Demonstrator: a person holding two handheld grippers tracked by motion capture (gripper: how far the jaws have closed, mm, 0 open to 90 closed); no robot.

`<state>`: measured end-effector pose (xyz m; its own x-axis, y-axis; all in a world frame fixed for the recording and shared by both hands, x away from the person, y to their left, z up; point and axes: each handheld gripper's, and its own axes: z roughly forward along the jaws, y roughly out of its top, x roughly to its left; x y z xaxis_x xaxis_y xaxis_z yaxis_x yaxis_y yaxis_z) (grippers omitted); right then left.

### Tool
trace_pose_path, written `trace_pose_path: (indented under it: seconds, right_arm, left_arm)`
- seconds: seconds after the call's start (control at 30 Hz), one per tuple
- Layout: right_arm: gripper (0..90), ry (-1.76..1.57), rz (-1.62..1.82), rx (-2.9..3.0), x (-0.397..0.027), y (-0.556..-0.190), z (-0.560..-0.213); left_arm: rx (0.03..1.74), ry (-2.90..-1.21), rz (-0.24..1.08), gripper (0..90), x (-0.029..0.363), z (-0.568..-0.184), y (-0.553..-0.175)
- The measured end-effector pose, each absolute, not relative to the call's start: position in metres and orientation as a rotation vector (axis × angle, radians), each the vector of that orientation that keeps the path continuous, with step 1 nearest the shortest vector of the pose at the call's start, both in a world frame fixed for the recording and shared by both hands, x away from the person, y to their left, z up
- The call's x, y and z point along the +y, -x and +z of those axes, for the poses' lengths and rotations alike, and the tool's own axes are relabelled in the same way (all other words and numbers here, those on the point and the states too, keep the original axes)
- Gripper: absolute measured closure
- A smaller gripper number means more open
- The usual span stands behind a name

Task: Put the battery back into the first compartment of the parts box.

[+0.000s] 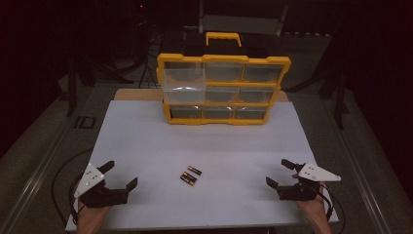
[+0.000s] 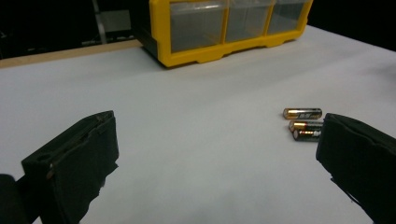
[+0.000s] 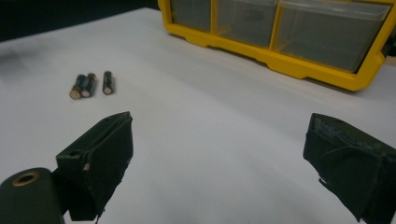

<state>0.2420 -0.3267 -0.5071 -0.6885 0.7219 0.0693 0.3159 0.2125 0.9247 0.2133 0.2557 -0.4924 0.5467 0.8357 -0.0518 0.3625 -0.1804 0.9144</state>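
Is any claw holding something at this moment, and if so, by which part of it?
Nothing is held. The left claw and the right claw are both open over the white table, and the batteries lie between them, untouched.

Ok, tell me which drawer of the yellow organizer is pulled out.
The top-left drawer: it juts forward from the yellow organizer, while the others sit flush.

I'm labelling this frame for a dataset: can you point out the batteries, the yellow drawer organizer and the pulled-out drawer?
batteries [image 1: 191,175], high view, middle of the group.
yellow drawer organizer [image 1: 224,59], high view, top frame.
pulled-out drawer [image 1: 183,85], high view, clear front.
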Motion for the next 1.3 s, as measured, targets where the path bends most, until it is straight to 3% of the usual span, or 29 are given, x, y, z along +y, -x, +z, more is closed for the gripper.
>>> trace_pose_path:
  seconds: [0.5,1.3]
  right_arm:
    - [8.1,-0.945,1.474,2.137,-0.313,-0.242,-0.497]
    - [8.0,-0.911,1.436,2.234,-0.269,-0.275,-0.452]
  left_arm:
    - [0.983,-1.786,0.596,0.0,0.25,-0.492,-0.212]
    - [0.96,-1.836,0.623,0.0,0.238,-0.492,-0.213]
